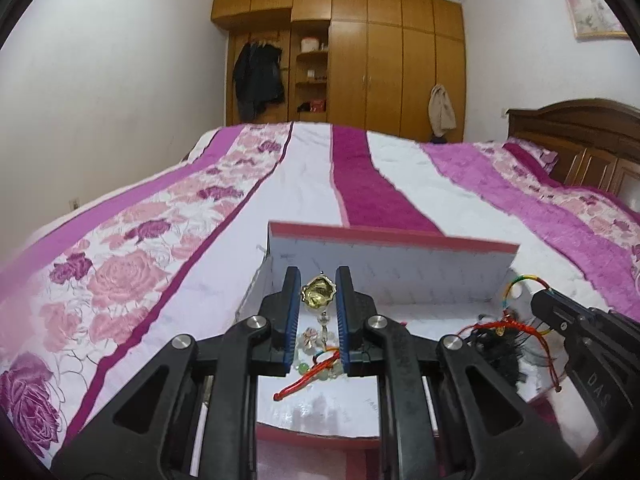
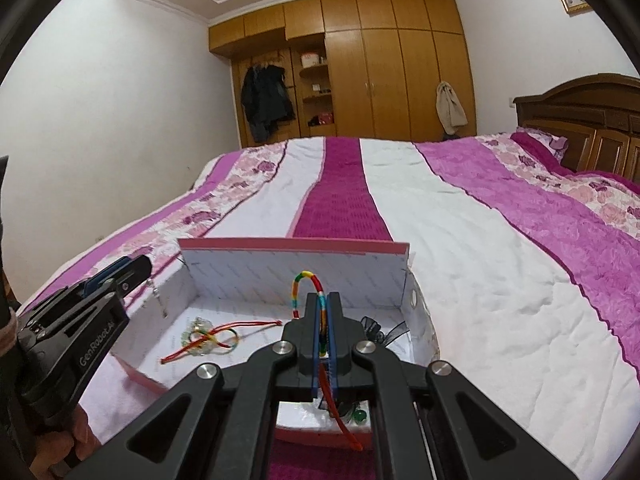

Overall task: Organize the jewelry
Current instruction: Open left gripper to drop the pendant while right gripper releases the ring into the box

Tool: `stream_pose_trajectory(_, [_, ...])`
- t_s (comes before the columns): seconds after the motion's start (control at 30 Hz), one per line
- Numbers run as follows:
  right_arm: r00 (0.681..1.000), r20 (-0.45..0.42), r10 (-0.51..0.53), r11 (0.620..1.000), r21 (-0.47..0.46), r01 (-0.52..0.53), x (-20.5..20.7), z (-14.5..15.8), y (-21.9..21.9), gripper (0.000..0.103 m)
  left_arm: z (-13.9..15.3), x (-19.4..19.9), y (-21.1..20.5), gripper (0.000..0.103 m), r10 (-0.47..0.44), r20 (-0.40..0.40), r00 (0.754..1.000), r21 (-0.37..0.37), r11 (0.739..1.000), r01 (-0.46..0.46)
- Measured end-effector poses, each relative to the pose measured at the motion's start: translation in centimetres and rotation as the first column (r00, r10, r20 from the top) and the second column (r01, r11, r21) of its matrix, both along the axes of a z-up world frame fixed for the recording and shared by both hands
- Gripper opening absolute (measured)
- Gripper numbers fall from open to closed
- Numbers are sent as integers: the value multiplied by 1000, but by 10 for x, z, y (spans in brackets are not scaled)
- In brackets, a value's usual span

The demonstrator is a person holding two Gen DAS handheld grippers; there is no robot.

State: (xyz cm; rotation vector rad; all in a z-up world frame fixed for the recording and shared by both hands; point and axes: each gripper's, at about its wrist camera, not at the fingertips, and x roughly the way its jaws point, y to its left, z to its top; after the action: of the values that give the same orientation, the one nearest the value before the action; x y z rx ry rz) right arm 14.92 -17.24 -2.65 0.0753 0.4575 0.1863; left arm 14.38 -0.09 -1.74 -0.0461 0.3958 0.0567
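Nearest in the left wrist view, the left claw (image 1: 318, 280) stands narrow, its blue pads clamped on a gold pendant (image 1: 317, 290) that sits upright between the tips. The pendant's long axis runs up and down: a thin pin points up from its top and a string of clear beads (image 1: 322, 328) hangs down from its base. Whether the pads press the pendant's sides fully is hard to tell, but it hangs there without other support.

In the right wrist view, the right claw (image 2: 322, 300) is closed tight on a rainbow-wrapped cord bracelet (image 2: 306, 286). The bracelet stands on edge, its loop arching up and forward above the tips, while a red tail trails down and back under the claw.

Both claws hover over an open white box (image 2: 224, 280) with a pink rim, lying on the bed (image 2: 480, 240). On the box floor lies a red cord bracelet with pale green beads (image 2: 208, 338), its long axis running left to right, just beside the left wall. A black ribbon piece (image 2: 376, 330) lies near the right wall.

Beyond the box, the striped pink and white bedspread stretches away to a wooden wardrobe (image 2: 380, 72) on the far wall.
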Motion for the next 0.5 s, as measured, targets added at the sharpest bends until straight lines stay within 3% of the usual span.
stream_pose_trajectory(0.23, [996, -89, -13, 1000, -13, 12, 20, -21, -2, 5, -18, 13, 3, 13, 3, -80, 997, 0, 1000, -3])
stream_pose_trajectory(0.27, [994, -105, -15, 1000, -15, 13, 23, -24, -2, 5, -19, 15, 3, 16, -4, -93, 996, -5, 1000, 3])
stream_pose_trajectory(0.33, [992, -120, -21, 1000, -17, 20, 25, -29, -1, 6, -21, 17, 2, 43, -17, -111, 994, -10, 1000, 16])
stream_pose_trajectory(0.37, [990, -139, -23, 1000, -20, 20, 27, -32, -1, 8, -21, 16, 1, 48, -13, -108, 994, -9, 1000, 12])
stream_pose_trajectory(0.43, [989, -150, -16, 1000, -15, 14, 29, -33, -1, 26, -21, 15, 1, 63, -11, -110, 994, -9, 1000, 10])
stream_pose_trajectory(0.5, [988, -154, -8, 1000, -14, 6, 29, -33, 0, 47, -21, 17, 2, 65, -13, -117, 993, -16, 1000, 11])
